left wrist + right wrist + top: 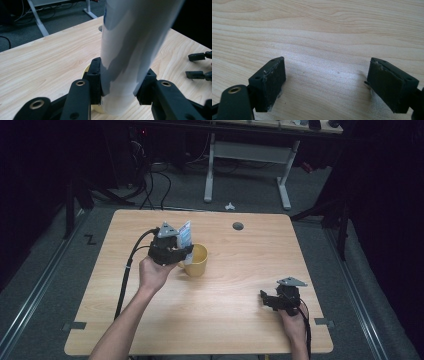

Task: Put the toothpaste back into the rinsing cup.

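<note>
While the left gripper (pixel 181 251) clamps a white bottle (pixel 185 235) above the yellow mug (pixel 197 260), the right gripper (pixel 267 299) rests wide-jawed, well apart from the mug.

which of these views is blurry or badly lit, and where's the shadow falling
High view: table evenly lit, surroundings nearly black, soft overall. Left gripper view: the white bottle held by the left gripper looks smeared, edges soft, with a grey shadow across it. Right gripper view: sharp wood grain, right gripper open, faint shadow beside each pad.
</note>
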Tool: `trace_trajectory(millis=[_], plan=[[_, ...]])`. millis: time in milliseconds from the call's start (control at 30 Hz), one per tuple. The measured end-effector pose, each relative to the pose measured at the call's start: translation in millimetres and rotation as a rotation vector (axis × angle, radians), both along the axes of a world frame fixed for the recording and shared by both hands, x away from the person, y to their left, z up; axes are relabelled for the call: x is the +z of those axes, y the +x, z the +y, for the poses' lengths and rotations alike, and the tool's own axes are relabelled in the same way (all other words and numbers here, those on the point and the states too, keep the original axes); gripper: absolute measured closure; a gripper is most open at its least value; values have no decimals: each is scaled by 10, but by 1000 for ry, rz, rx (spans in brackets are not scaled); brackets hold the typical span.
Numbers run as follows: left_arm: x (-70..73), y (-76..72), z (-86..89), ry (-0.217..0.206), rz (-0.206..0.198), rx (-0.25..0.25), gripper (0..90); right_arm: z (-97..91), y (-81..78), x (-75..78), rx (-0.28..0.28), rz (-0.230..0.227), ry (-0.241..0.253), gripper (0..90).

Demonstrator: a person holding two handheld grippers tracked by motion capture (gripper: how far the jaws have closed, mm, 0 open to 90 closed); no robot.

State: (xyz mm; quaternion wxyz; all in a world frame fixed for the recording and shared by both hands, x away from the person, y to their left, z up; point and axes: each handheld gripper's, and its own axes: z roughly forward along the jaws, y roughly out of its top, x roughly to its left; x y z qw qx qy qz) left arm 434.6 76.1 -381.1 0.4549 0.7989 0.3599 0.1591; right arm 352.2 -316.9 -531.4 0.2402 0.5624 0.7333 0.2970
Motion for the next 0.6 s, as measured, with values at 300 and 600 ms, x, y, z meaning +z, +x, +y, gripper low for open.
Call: trace_trajectory(millis=[300, 600], plan=[[-23, 84, -77, -1, -2, 16, 634, 0, 0, 0, 1, 0, 0, 154], [-48, 151, -122, -19, -5, 25, 633, 0, -1, 0, 0, 0, -1, 154]])
